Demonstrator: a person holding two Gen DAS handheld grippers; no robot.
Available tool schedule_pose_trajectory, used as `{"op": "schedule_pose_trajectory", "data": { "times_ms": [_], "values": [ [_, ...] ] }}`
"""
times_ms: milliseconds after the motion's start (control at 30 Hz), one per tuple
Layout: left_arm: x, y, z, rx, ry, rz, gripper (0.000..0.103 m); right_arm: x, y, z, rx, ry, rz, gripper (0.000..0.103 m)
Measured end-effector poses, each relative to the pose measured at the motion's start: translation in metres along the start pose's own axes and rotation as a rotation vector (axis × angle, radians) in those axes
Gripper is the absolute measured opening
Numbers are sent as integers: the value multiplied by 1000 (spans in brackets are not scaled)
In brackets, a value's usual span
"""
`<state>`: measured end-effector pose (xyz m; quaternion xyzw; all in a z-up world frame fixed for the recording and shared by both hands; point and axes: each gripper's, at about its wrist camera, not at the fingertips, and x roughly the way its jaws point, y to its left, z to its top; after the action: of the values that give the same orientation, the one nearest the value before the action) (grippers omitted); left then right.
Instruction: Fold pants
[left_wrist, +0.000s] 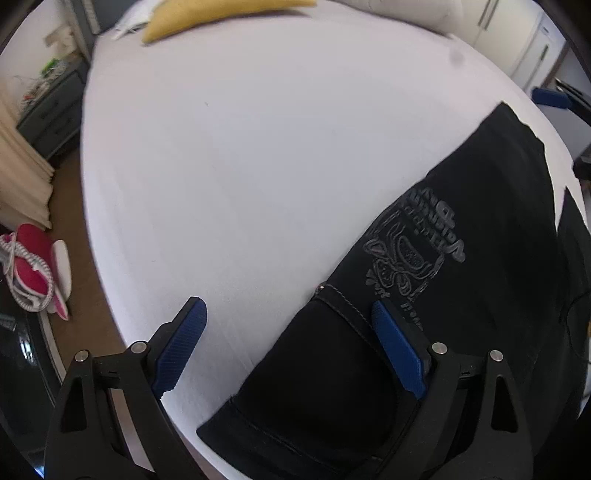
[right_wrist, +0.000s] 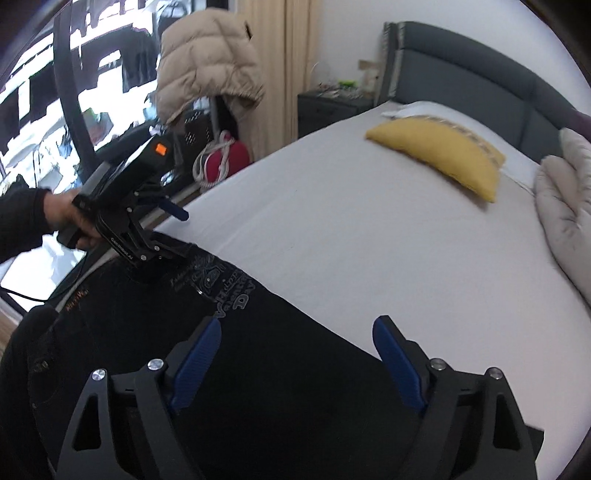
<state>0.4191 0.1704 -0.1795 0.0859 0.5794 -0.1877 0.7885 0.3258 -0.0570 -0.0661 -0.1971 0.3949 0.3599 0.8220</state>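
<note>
Black pants (left_wrist: 461, 295) with a grey printed graphic lie flat near the edge of a white bed sheet (left_wrist: 258, 166). My left gripper (left_wrist: 290, 310) is open just above the pants' side edge by the pocket seam. One blue pad is over the bare sheet and the other over the black cloth. Nothing is pinched. In the right wrist view a person's hand holds the left gripper (right_wrist: 177, 232) at the far end of the pants (right_wrist: 258, 369). My right gripper (right_wrist: 297, 326) is open over the pants near their bed-side edge, with nothing between its pads.
A yellow pillow (right_wrist: 439, 158) and a pale bunched duvet (right_wrist: 565, 206) lie toward the grey headboard (right_wrist: 461, 70). Off the bed edge are a wooden floor (left_wrist: 79, 229), a red bag (left_wrist: 31, 258), a dark nightstand (left_wrist: 51, 118) and a beige puffer jacket (right_wrist: 207, 62).
</note>
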Motion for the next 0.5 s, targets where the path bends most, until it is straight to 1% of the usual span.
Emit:
{"op": "schedule_pose_trajectory", "data": {
  "times_ms": [67, 133, 200, 233, 267, 300, 333, 367, 400, 433, 467, 500],
  "values": [
    [8, 9, 7, -8, 29, -38, 90, 11, -2, 3, -4, 22, 20, 78],
    [11, 15, 14, 0, 39, -54, 87, 18, -3, 5, 1, 41, 43, 76],
    [15, 21, 21, 6, 51, -65, 83, 26, -4, 7, -1, 57, 59, 73],
    [15, 22, 19, 1, 59, -67, 78, 29, -4, 7, -3, 68, 67, 71],
    [17, 24, 20, 3, 69, -66, 71, 33, -4, 7, -7, 80, 76, 69],
    [16, 23, 21, 14, 77, -56, 68, 37, -3, 8, -12, 92, 81, 69],
    [15, 21, 22, 31, 84, -48, 60, 40, -2, 8, -17, 102, 83, 69],
    [14, 19, 23, 43, 90, -49, 49, 42, -1, 9, -23, 108, 86, 69],
    [12, 18, 25, 52, 95, -54, 43, 45, -1, 11, -28, 115, 90, 69],
    [10, 14, 27, 66, 99, -57, 30, 47, -1, 13, -31, 119, 95, 69],
    [9, 10, 27, 77, 99, -48, 22, 50, 0, 15, -36, 124, 97, 68],
    [7, 8, 29, 85, 97, -41, 17, 52, 1, 17, -39, 128, 96, 67]
  ]
}}
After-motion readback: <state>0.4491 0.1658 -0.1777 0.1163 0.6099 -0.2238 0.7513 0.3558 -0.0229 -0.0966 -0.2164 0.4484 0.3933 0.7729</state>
